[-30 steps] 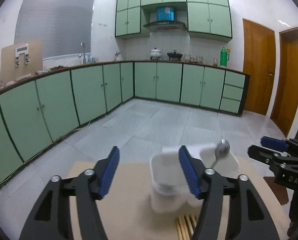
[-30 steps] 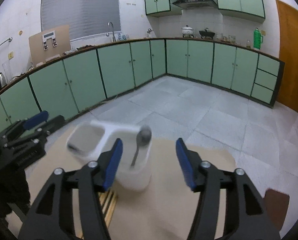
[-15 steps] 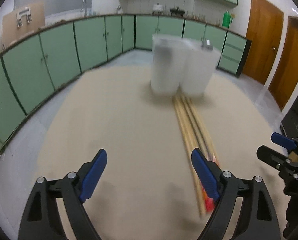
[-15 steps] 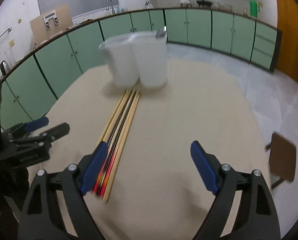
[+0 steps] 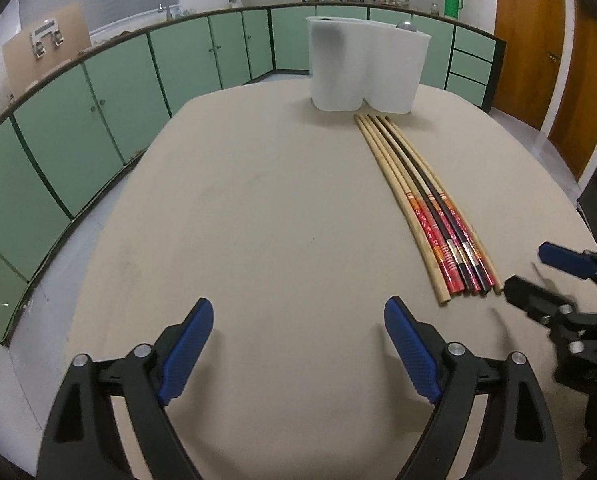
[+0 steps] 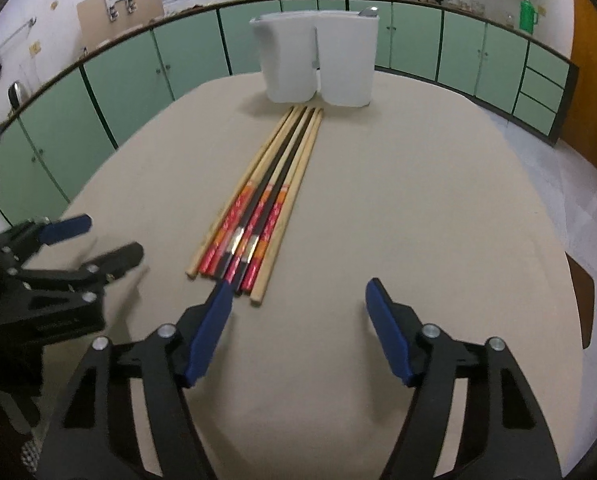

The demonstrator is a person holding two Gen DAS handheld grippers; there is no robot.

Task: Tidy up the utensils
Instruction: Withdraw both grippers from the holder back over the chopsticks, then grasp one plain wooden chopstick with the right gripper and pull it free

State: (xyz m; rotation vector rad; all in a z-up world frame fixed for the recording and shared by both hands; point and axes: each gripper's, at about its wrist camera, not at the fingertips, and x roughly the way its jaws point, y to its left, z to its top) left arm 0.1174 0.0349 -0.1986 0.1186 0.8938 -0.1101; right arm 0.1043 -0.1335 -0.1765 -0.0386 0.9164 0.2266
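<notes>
Hovering: both tongs hang over the beige tabletop (image 5: 258,208), nothing gripped.
Left tongs (image 5: 298,344): spread wide over bare cloth, empty, having just opened further.
Right tongs (image 6: 298,320): moderately spread, having just narrowed, empty; their left pad sits just at the near ends of the chopsticks (image 6: 258,216), likely lining up a pick.
Chopsticks: a tight parallel bundle, decorated ends towards us, tips almost reaching the white utensil holder (image 6: 318,64), probably their destination.
Holder: two compartments, a spoon (image 6: 368,11) peeking from the right one.
Views: right view shows the left tongs beside the bundle; left view shows an orange door (image 5: 538,48).
</notes>
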